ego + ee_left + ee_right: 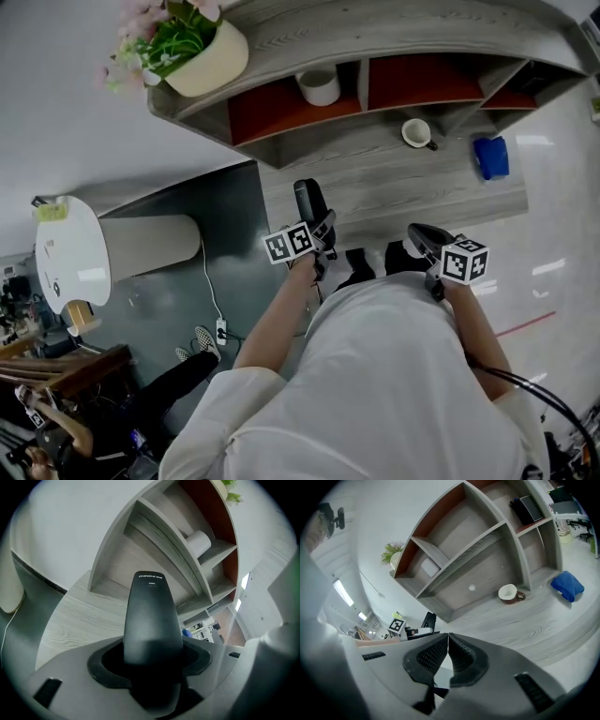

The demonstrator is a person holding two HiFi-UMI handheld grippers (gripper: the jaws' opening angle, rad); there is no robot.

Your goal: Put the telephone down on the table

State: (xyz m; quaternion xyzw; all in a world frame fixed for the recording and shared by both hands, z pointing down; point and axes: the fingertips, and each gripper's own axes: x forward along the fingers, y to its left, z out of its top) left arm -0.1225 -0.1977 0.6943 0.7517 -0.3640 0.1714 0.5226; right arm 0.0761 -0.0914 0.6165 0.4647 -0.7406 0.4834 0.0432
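A black cordless telephone [151, 620] stands clamped between the jaws of my left gripper [152, 660]. In the head view the telephone [307, 202] points toward the grey wooden table [441, 192], held above its near left edge by the left gripper [319, 234]. My right gripper [424, 240] hovers at the table's front edge, shut with nothing between its ribbed pads [461, 656]. In the right gripper view the right gripper [448, 656] faces the table, and the telephone [428, 620] shows at the left.
A white cup [417, 133] and a blue cloth [491, 156] lie on the table. A curved shelf unit [375, 37] stands behind, holding a white roll [320, 86] and a flower pot [208, 58]. A white chair [70, 253] stands on the floor at the left.
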